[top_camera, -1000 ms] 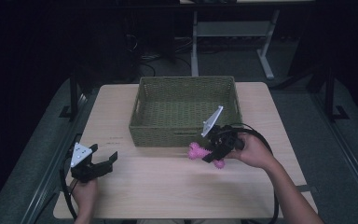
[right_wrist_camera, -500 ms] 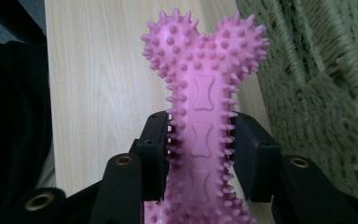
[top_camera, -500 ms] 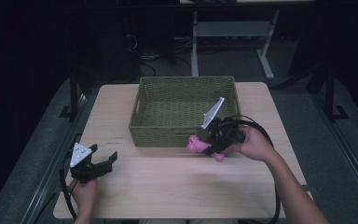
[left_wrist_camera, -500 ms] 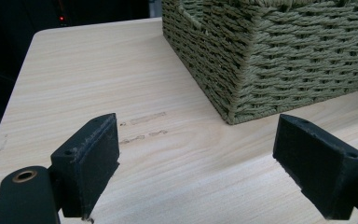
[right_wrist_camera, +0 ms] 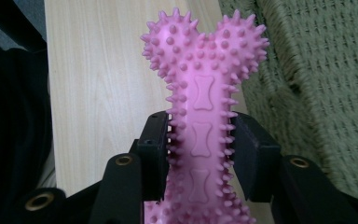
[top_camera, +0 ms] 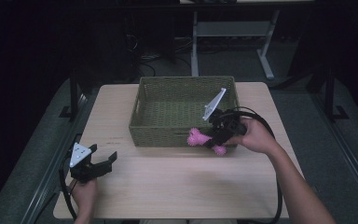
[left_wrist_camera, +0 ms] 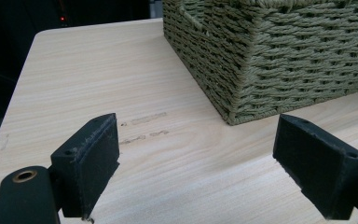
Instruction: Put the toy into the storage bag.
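A pink spiked bone toy (top_camera: 206,141) (right_wrist_camera: 204,112) is held above the table, right in front of the near wall of a green woven basket (top_camera: 162,132) (right_wrist_camera: 317,84). My right gripper (top_camera: 216,138) (right_wrist_camera: 200,154) is shut on the toy's shaft, both black jaws pressed against its sides. At the table's front left corner my left gripper (top_camera: 100,164) (left_wrist_camera: 198,165) stands open, nothing between its jaws. In the left gripper view its jaws face a corner of the basket (left_wrist_camera: 279,60).
The basket sits at the back middle of a light wood table (top_camera: 177,186). Cables trail from both grippers. Dark floor and a white metal frame (top_camera: 233,32) lie beyond the table's far edge.
My right gripper has lifted the pink toy and carried it up toward the basket's near wall. The left gripper has stayed put.
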